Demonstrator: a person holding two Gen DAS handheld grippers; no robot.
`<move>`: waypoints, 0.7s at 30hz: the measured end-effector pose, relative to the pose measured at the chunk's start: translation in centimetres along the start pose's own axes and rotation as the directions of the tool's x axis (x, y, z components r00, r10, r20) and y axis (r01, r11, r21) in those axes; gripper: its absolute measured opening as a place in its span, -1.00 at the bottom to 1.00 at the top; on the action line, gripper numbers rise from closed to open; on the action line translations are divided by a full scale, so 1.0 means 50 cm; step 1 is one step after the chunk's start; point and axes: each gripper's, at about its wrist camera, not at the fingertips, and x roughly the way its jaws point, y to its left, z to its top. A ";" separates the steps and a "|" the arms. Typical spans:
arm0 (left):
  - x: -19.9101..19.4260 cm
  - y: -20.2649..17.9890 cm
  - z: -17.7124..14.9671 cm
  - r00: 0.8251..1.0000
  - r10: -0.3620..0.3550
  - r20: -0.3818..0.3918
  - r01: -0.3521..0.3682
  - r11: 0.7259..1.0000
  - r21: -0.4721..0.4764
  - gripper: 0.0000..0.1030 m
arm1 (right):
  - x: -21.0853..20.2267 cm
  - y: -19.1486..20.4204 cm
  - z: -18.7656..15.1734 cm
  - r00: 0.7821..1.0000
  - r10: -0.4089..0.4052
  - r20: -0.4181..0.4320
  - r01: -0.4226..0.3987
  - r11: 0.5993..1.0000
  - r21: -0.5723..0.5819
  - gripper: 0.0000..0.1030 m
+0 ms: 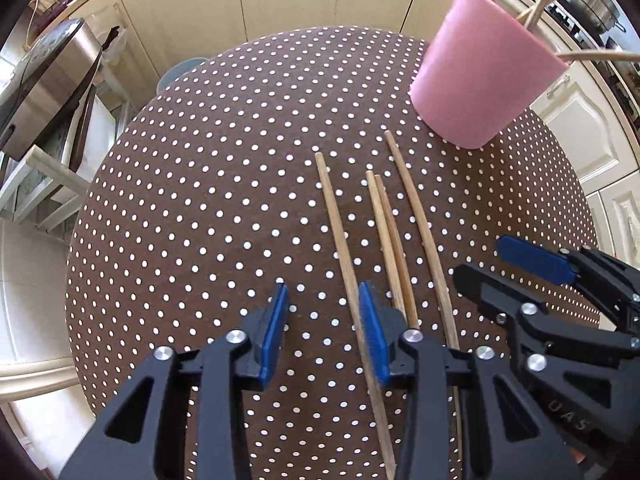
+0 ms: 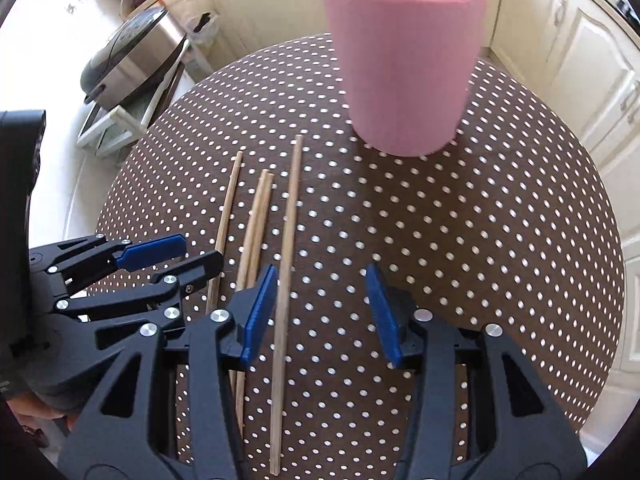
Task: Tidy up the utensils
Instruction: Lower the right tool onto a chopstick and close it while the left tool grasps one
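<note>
Chopsticks — four loose ones — lie roughly side by side on the polka-dot tablecloth. Nearest, the left gripper hangs over the leftmost stick, pads parted, gripping nothing; the right gripper straddles the rightmost stick, also parted and not pinching. Farther back stands the pink cup with more sticks inside.

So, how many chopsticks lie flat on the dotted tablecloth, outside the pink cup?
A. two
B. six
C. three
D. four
D: four chopsticks lie side by side on the tablecloth in front of the pink cup, the middle two close together.
</note>
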 end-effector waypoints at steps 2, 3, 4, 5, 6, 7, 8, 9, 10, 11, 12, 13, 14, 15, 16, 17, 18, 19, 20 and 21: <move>-0.003 0.017 -0.002 1.000 -0.011 0.001 0.011 1.000 -0.009 -0.46 | 0.014 0.010 0.006 1.000 0.009 -0.021 -0.009 1.000 -0.013 -0.29; -0.003 0.023 0.001 1.000 -0.021 0.001 0.021 1.000 -0.015 -0.47 | 0.020 0.015 0.009 0.999 0.010 -0.032 -0.010 1.000 -0.018 -0.31; -0.001 0.034 -0.006 1.000 -0.024 0.001 0.024 1.000 -0.016 -0.51 | 0.026 0.021 0.011 0.999 0.007 -0.040 -0.008 1.000 -0.024 -0.32; -0.002 0.038 -0.004 1.000 -0.030 0.001 0.030 0.999 -0.020 -0.54 | 0.032 0.027 0.014 0.999 0.002 -0.048 -0.003 1.000 -0.029 -0.33; -0.005 0.043 -0.001 0.999 -0.036 0.002 0.036 0.999 -0.023 -0.55 | 0.038 0.032 0.018 0.998 -0.003 -0.057 0.000 0.999 -0.036 -0.34; -0.005 0.047 0.000 0.999 -0.040 0.004 0.041 0.999 -0.025 -0.56 | 0.041 0.039 0.023 0.998 -0.010 -0.061 0.007 0.999 -0.047 -0.35; -0.005 0.051 0.001 0.999 -0.044 0.007 0.044 0.999 -0.024 -0.57 | 0.043 0.046 0.028 0.998 -0.020 -0.065 0.017 0.998 -0.057 -0.36; -0.008 0.055 0.000 0.999 -0.045 0.008 0.045 0.999 -0.024 -0.57 | 0.047 0.055 0.035 0.997 -0.040 -0.071 0.034 0.996 -0.076 -0.37; -0.004 0.054 -0.001 0.999 -0.043 0.008 0.043 0.999 -0.025 -0.57 | 0.052 0.067 0.040 0.995 -0.064 -0.079 0.056 0.993 -0.102 -0.41; -0.005 0.055 0.000 0.999 -0.041 0.011 0.041 0.999 -0.027 -0.57 | 0.056 0.077 0.045 0.992 -0.090 -0.085 0.079 0.989 -0.126 -0.44; -0.004 0.056 0.000 0.999 -0.038 0.014 0.038 0.999 -0.028 -0.58 | 0.060 0.090 0.048 0.988 -0.125 -0.091 0.110 0.981 -0.160 -0.48; -0.010 0.062 -0.009 0.999 -0.040 0.018 0.040 0.999 -0.030 -0.64 | 0.064 0.099 0.048 0.985 -0.146 -0.092 0.127 0.975 -0.183 -0.52; -0.010 0.066 -0.023 0.997 -0.075 0.019 0.076 0.996 -0.037 -0.85 | 0.068 0.109 0.050 0.981 -0.173 -0.090 0.151 0.967 -0.207 -0.55; -0.009 0.070 -0.023 0.995 -0.096 0.021 0.097 0.994 -0.054 -0.85 | 0.070 0.115 0.052 0.978 -0.188 -0.086 0.166 0.962 -0.216 -0.61; -0.014 0.063 -0.031 0.995 -0.097 0.022 0.099 0.993 -0.063 -0.85 | 0.072 0.116 0.054 0.978 -0.191 -0.086 0.169 0.963 -0.212 -0.69; -0.016 0.063 -0.031 0.996 -0.093 0.020 0.094 0.994 -0.057 -0.85 | 0.073 0.115 0.058 0.978 -0.192 -0.086 0.171 0.964 -0.206 -0.74; -0.017 0.062 -0.031 0.996 -0.085 0.019 0.086 0.995 -0.046 -0.85 | 0.074 0.115 0.061 0.977 -0.194 -0.087 0.173 0.963 -0.207 -0.78; -0.018 0.060 -0.031 0.997 -0.080 0.019 0.081 0.996 -0.038 -0.85 | 0.073 0.111 0.062 0.978 -0.189 -0.089 0.168 0.964 -0.206 -0.80; -0.018 0.059 -0.031 0.997 -0.078 0.017 0.078 0.996 -0.033 -0.86 | 0.073 0.109 0.067 0.979 -0.179 -0.095 0.157 0.967 -0.201 -0.81; -0.018 0.057 -0.030 0.997 -0.078 0.016 0.078 0.996 -0.034 -0.86 | 0.074 0.102 0.070 0.980 -0.171 -0.098 0.150 0.970 -0.193 -0.84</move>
